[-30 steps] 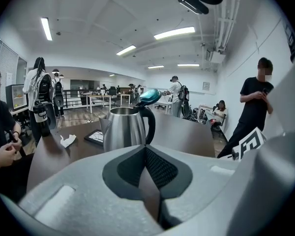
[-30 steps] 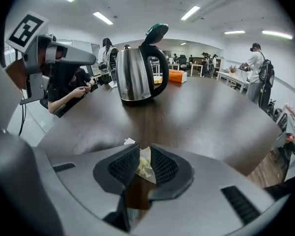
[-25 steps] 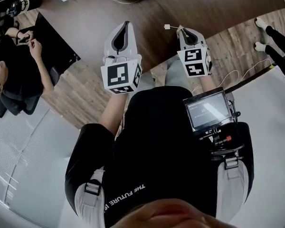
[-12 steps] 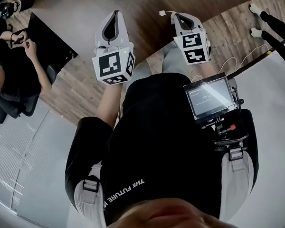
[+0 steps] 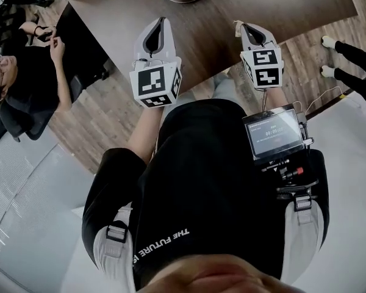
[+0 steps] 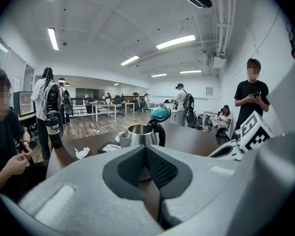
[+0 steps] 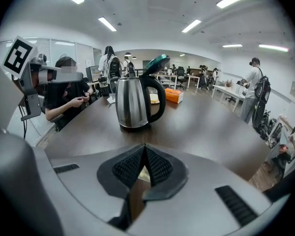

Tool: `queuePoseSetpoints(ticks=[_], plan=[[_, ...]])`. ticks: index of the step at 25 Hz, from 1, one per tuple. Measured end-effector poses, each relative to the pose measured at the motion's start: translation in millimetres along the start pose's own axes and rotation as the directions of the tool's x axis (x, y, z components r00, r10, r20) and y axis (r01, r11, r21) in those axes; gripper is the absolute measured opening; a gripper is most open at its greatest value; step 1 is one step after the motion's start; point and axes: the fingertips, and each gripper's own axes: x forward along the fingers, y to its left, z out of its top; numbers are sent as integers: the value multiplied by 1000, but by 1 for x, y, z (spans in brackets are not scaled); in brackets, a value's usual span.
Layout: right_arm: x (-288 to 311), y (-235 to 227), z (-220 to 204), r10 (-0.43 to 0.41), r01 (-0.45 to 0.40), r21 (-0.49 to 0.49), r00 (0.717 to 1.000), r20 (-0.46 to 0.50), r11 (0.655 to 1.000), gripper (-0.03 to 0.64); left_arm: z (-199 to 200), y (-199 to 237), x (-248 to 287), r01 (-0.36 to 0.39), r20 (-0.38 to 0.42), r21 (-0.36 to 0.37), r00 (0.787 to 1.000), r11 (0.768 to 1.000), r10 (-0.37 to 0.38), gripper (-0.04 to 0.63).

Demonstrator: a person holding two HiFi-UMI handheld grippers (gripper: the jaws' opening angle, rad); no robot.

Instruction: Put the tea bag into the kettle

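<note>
Right gripper view: right gripper was clenched on a pale scrap between its pads, apparently the tea bag. Kettle stood upright on the table, upper centre of frame, well apart from the jaws, with its lid tipped open. Left gripper had its tips together with nothing between them; kettle was centre frame there too. To do this well: keep the pinch firm, carry the bag high, come over the mouth from the side clear of the raised lid, and lower it inside before letting go. Any dangling string could snag the rim.
</note>
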Motion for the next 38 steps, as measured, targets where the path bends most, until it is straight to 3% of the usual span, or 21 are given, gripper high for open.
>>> queuePoseSetpoints(ticks=[5, 7, 9, 11, 12, 13, 25, 31, 38], plan=[[9, -6, 14, 35, -35, -25, 999, 23, 999, 6, -5, 11, -7, -42, -7, 4, 999, 999, 42, 8], [11, -22, 0, 28, -28, 5, 1000, 7, 1000, 6, -18, -2, 4, -16, -33, 6, 999, 1000, 16, 8], [-23, -56, -49, -79, 87, 91, 993, -84, 992, 6, -45, -52, 27, 145, -93, -16, 985, 989, -146, 8], [-73, -87, -104, -203, 241, 172, 956, -209, 955, 6, -75, -113, 45, 336, -161, -63, 926, 940, -342, 8], [-84, -99, -116, -229, 276, 186, 944, -237, 943, 6, -84, -130, 51, 377, -178, -77, 906, 923, -385, 8], [-86, -109, -117, -236, 283, 186, 942, -239, 941, 6, -88, -136, 55, 385, -183, -83, 901, 919, -394, 8], [-26, -133, -9, -182, 189, 97, 980, -82, 977, 6, -74, -79, 44, 223, -141, -102, 961, 969, -236, 8], [-11, -142, 1, -176, 181, 79, 982, -69, 980, 6, -70, -60, 28, 147, -134, -96, 978, 984, -159, 8], [-7, -143, -7, -192, 198, 61, 977, -95, 978, 6, -61, -53, 24, 126, -122, -91, 983, 988, -137, 8]])
